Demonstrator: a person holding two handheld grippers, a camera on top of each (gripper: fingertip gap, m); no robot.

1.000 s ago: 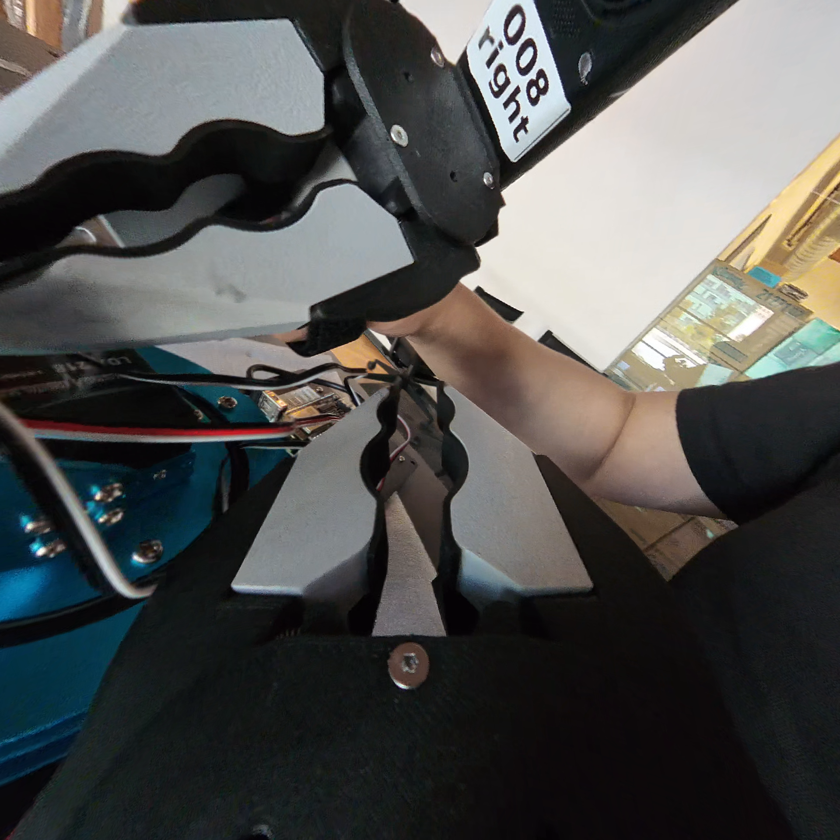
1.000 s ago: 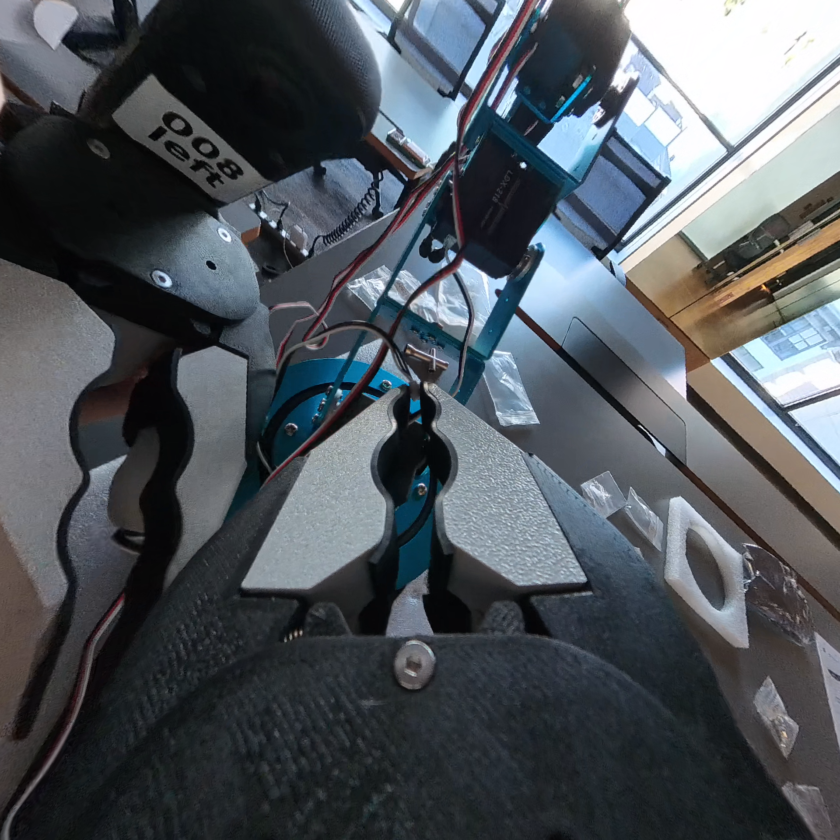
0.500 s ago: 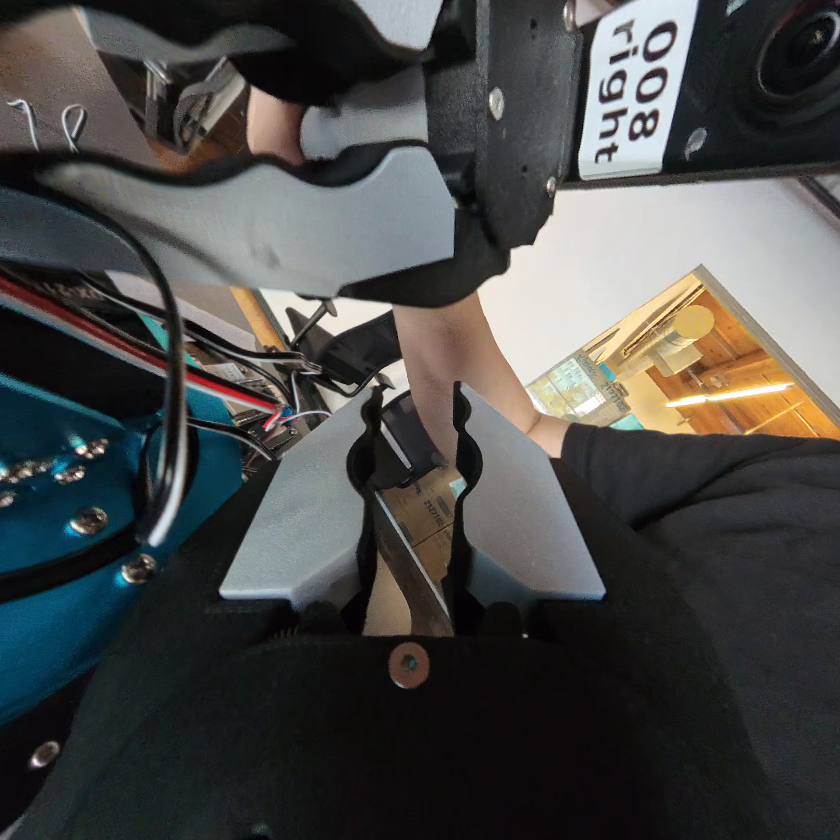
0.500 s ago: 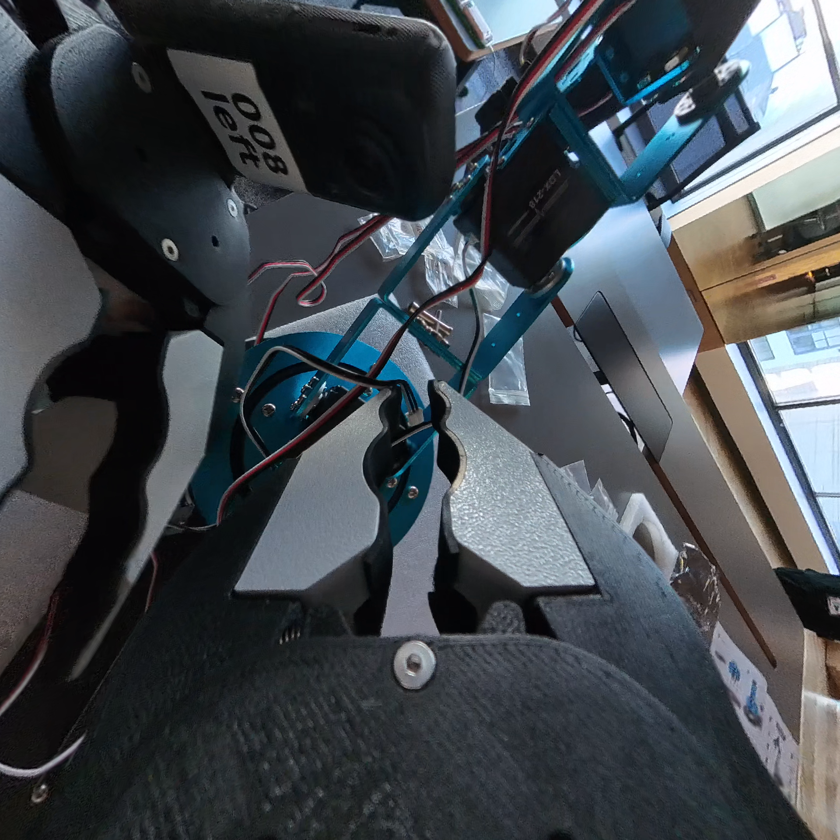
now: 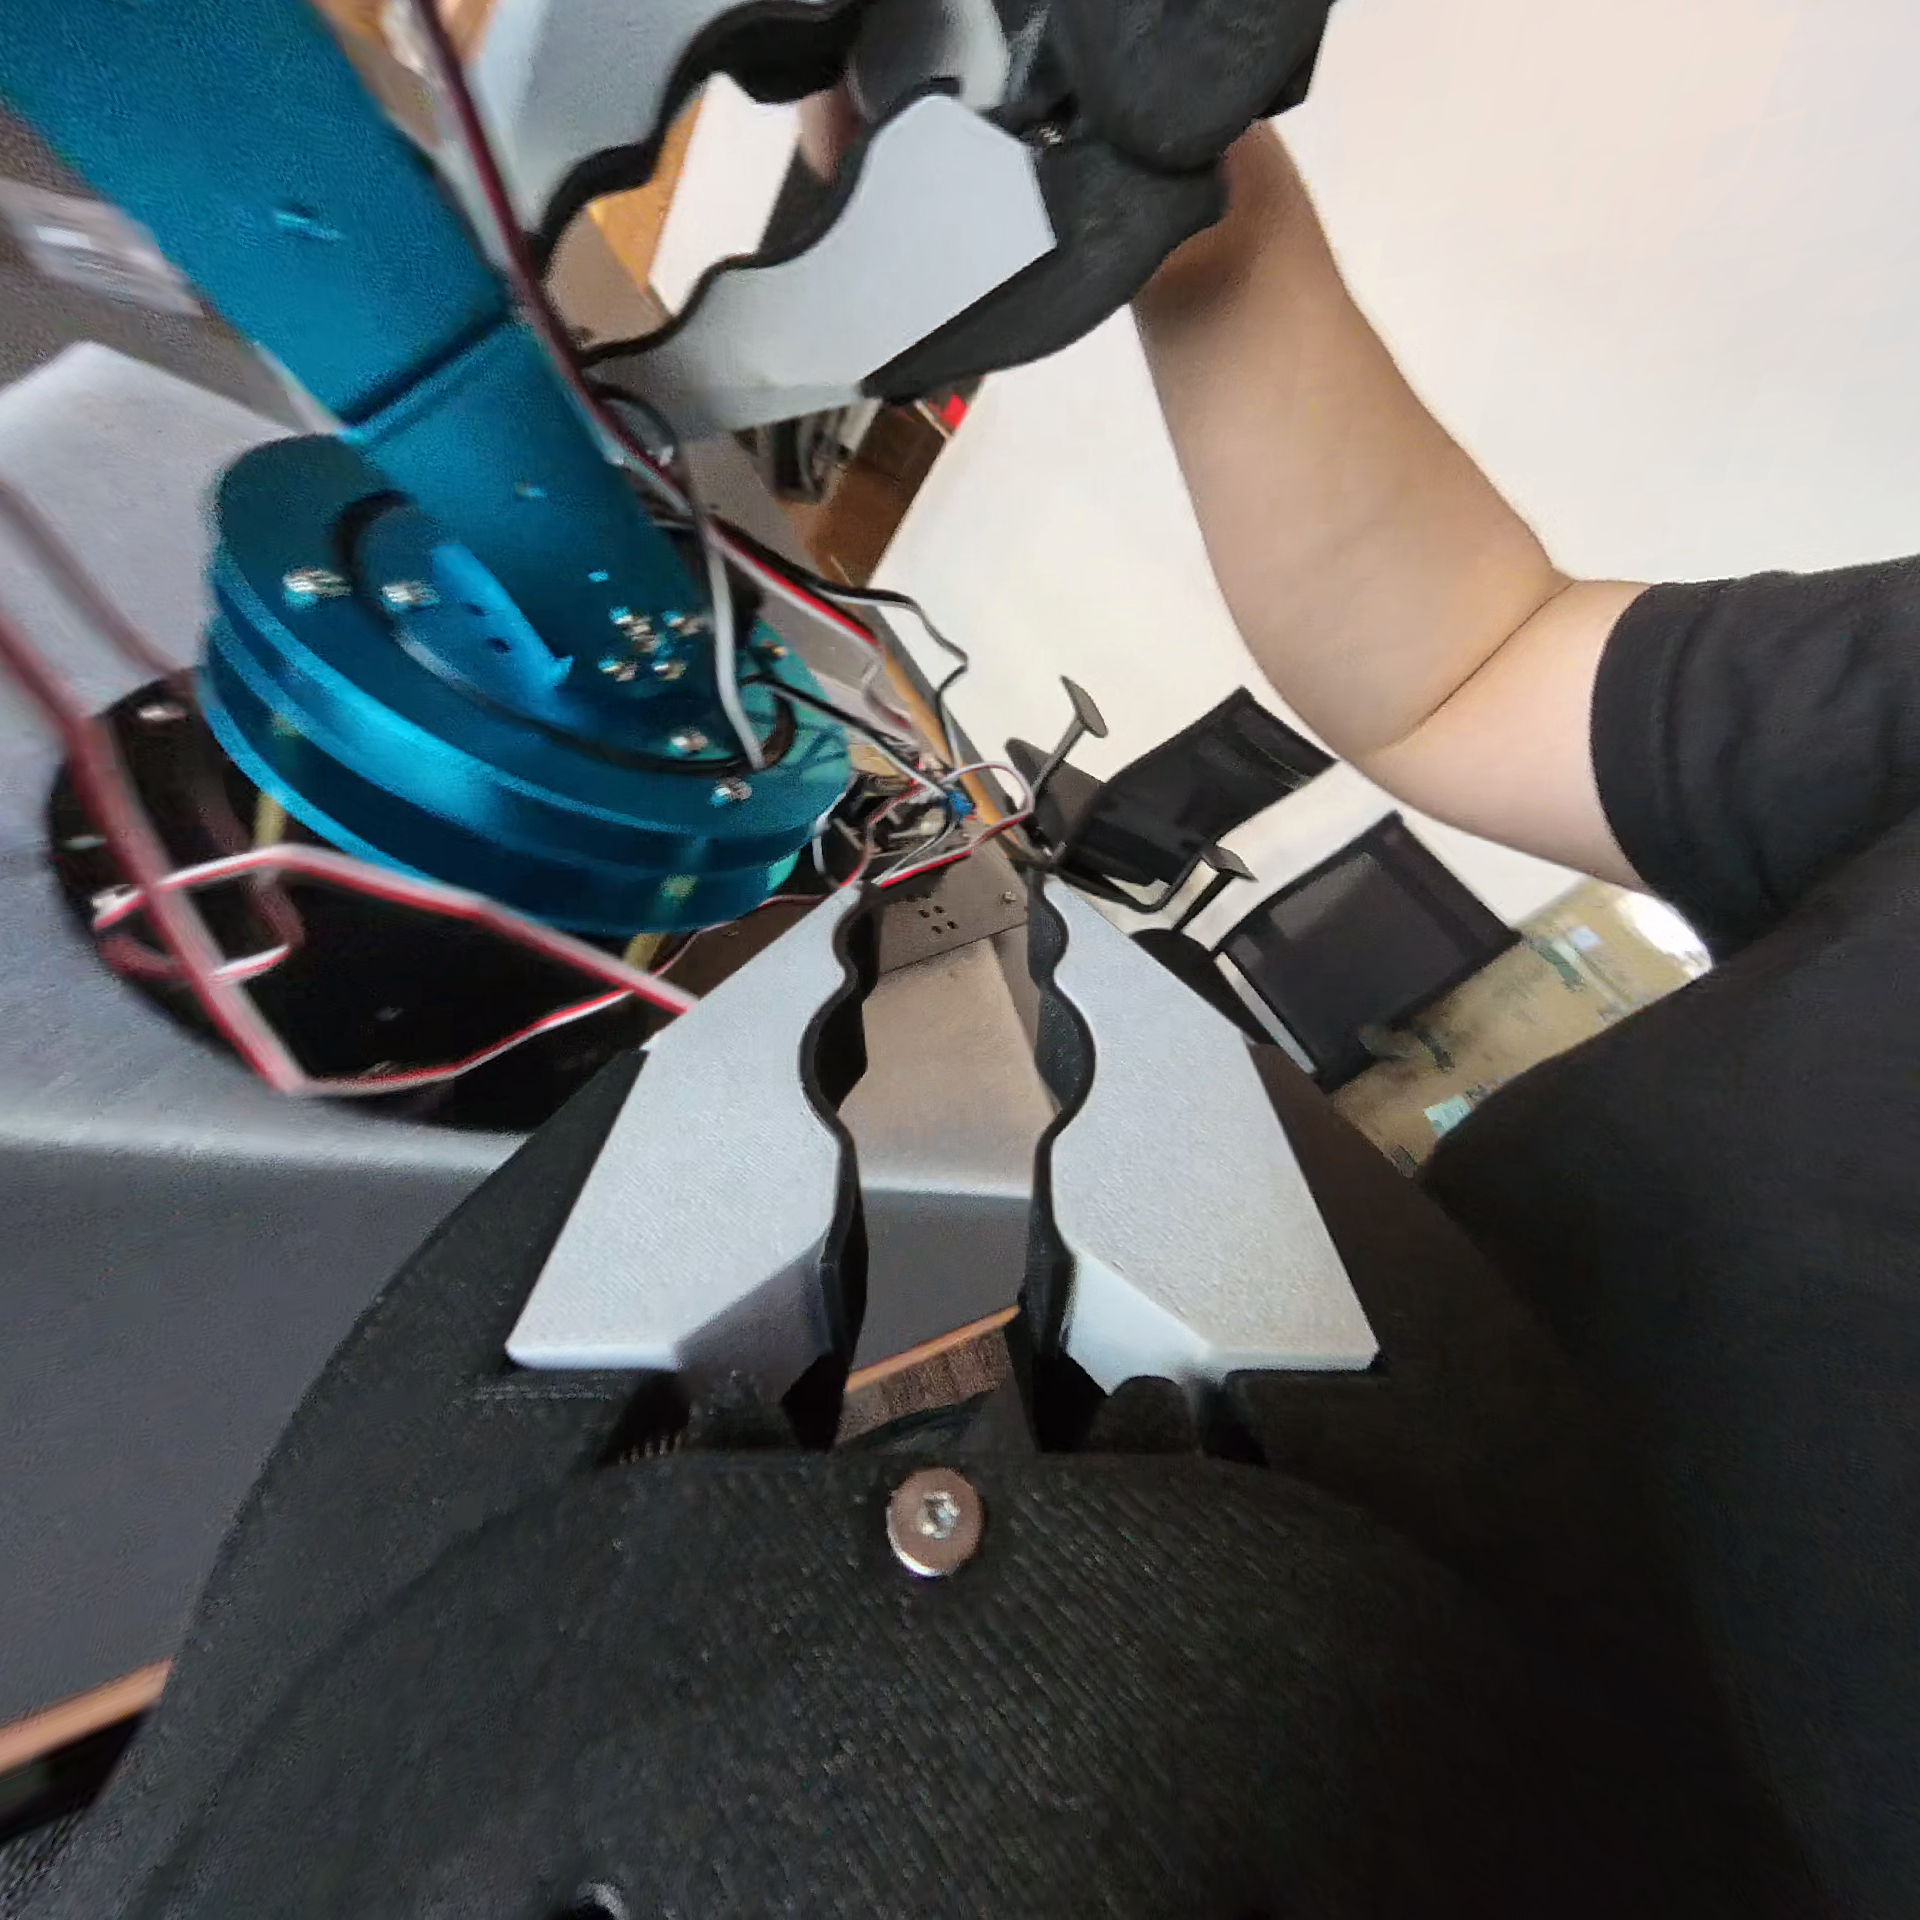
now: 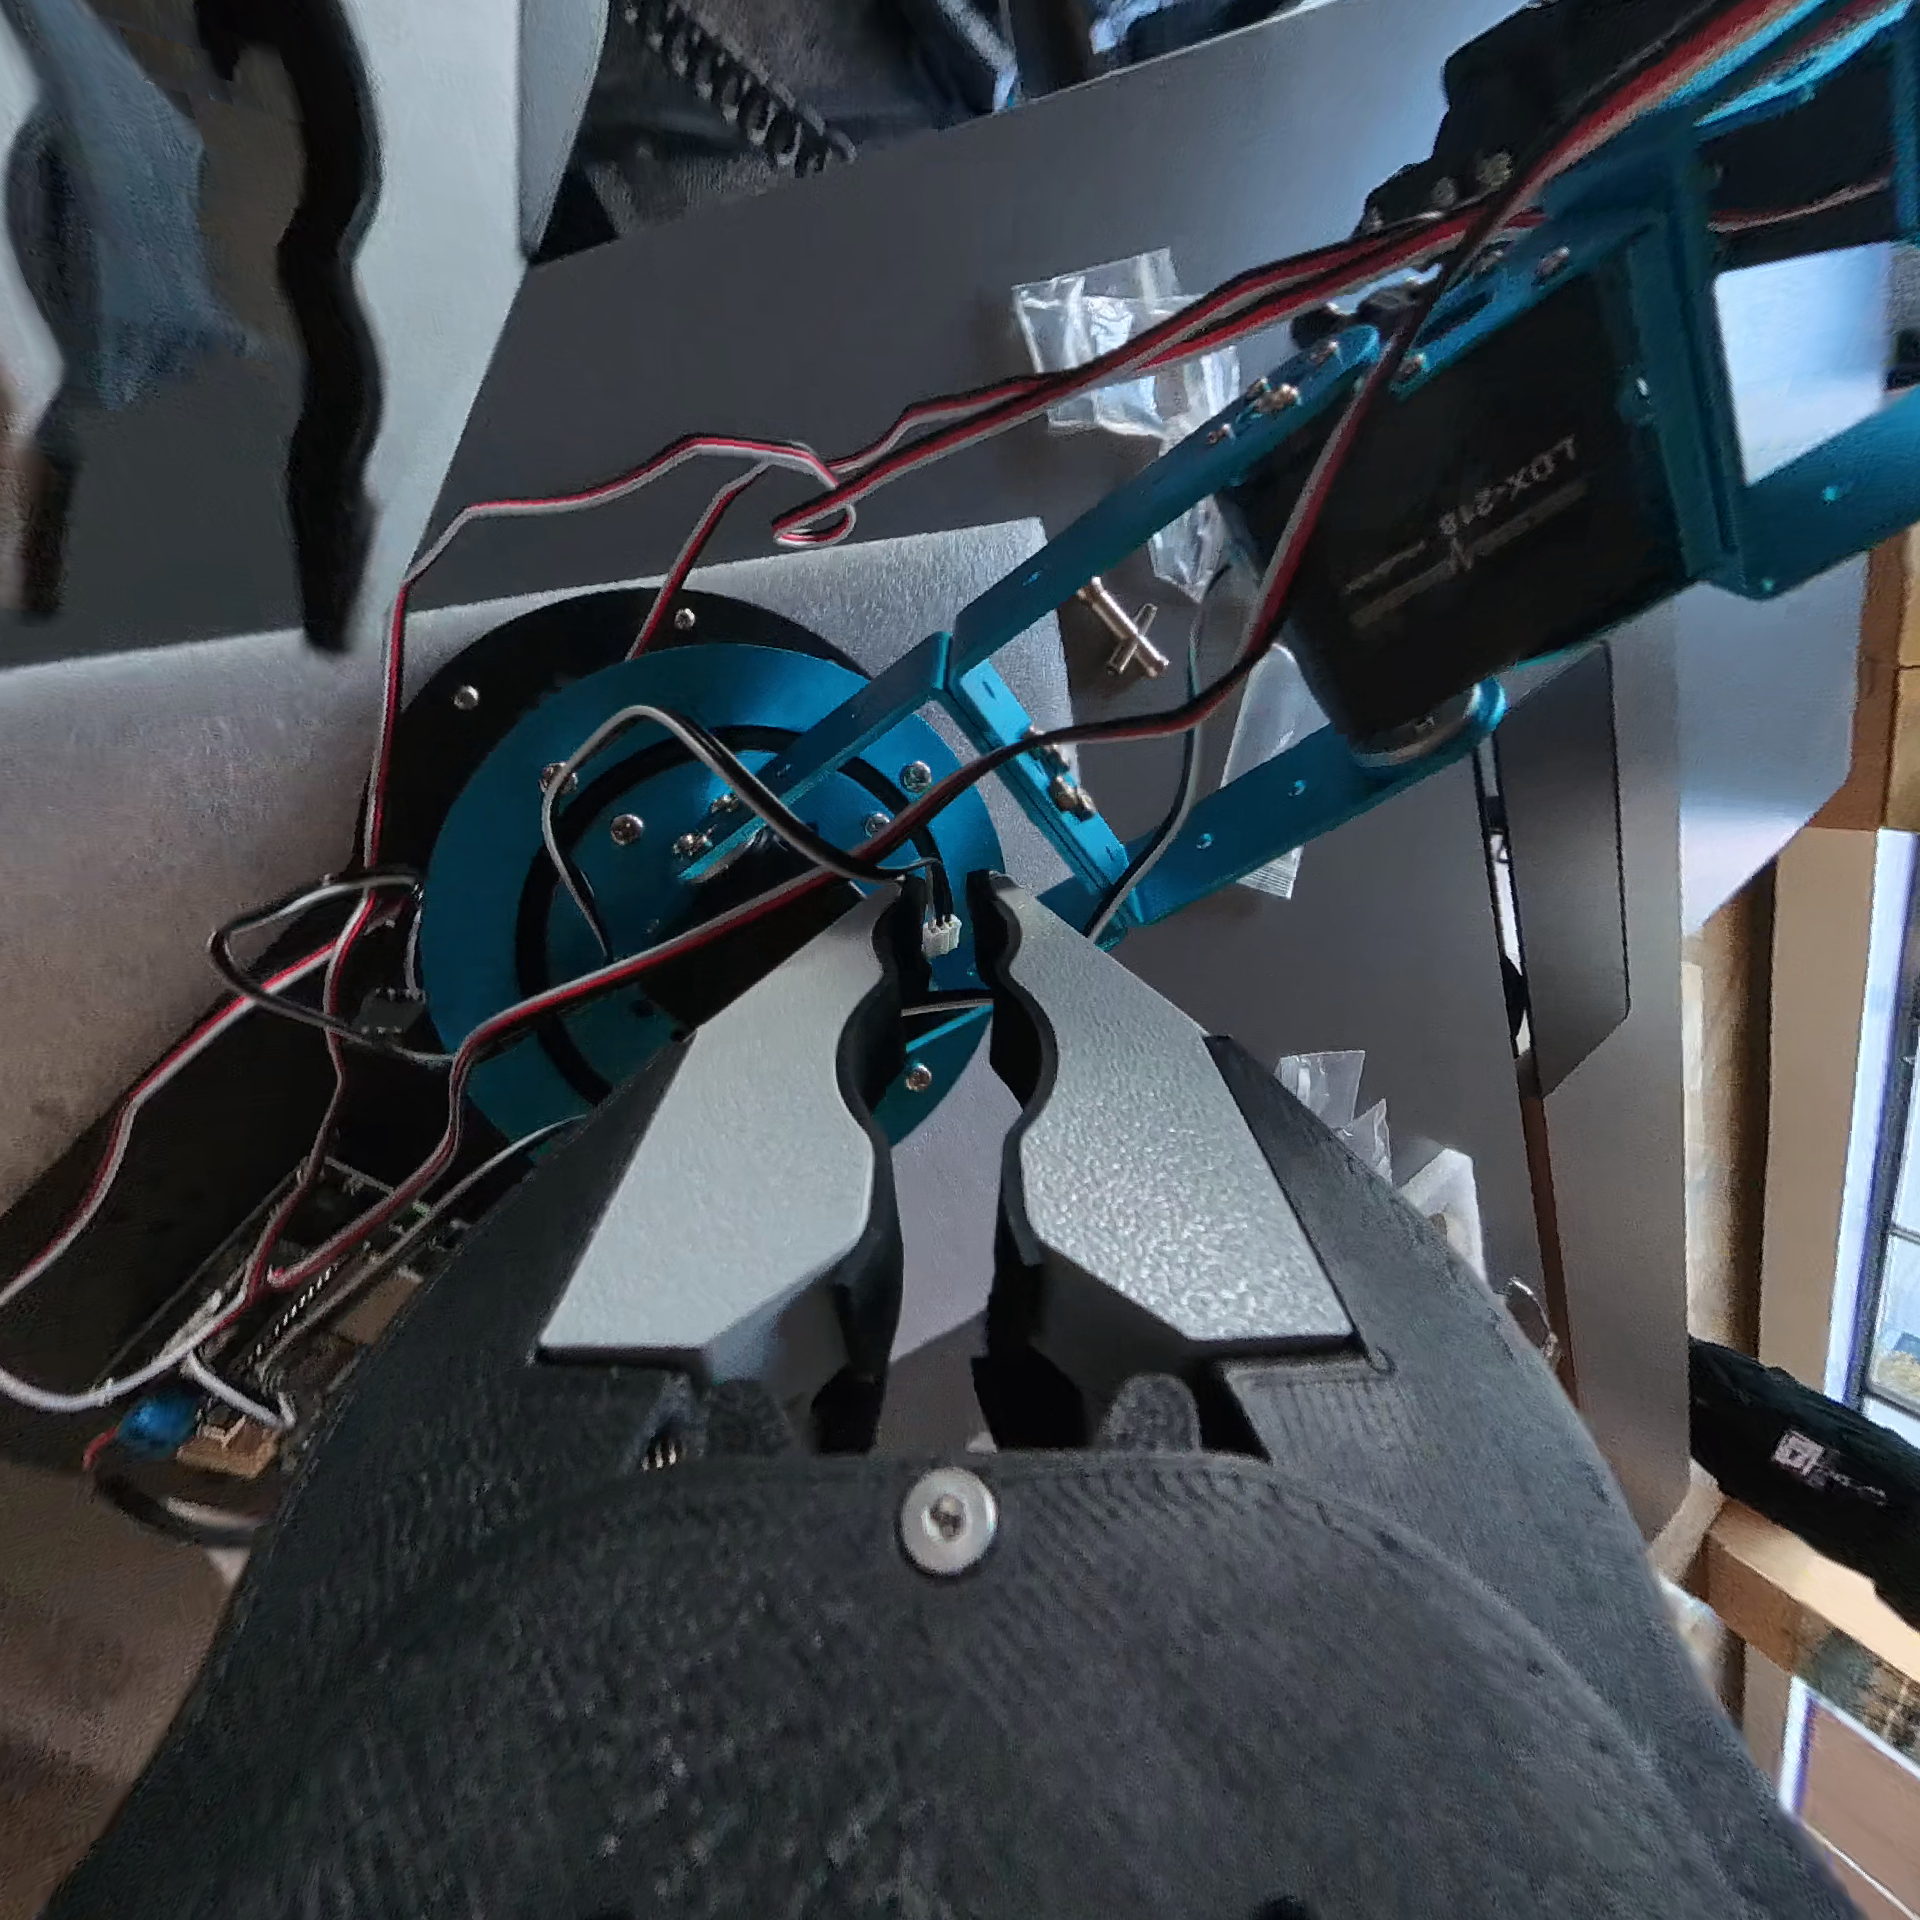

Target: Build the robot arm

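At the centre of the right wrist view, a small white connector (image 6: 940,932) on a black lead hangs in the gap between the tips of the right gripper (image 6: 935,896), whose jaws stand apart without touching it. Just behind lies the blue round base (image 6: 499,862) of a small robot arm kit, seated on a black disc (image 6: 457,675) on the grey table (image 6: 790,312). Blue brackets (image 6: 1049,613) run to the upper right, carrying a black servo (image 6: 1455,540). Red, white and black wires (image 6: 644,457) loop over the base toward a circuit board (image 6: 260,1340) at lower left. Clear plastic bags (image 6: 1101,301) lie on the table at upper centre.

In the left wrist view the left gripper (image 5: 940,899) is spread, with nothing between its jaws; its tips sit near a tangle of wires at the base's right edge. The other gripper is blurred at the top, held by a bare forearm (image 5: 1340,540) at right.
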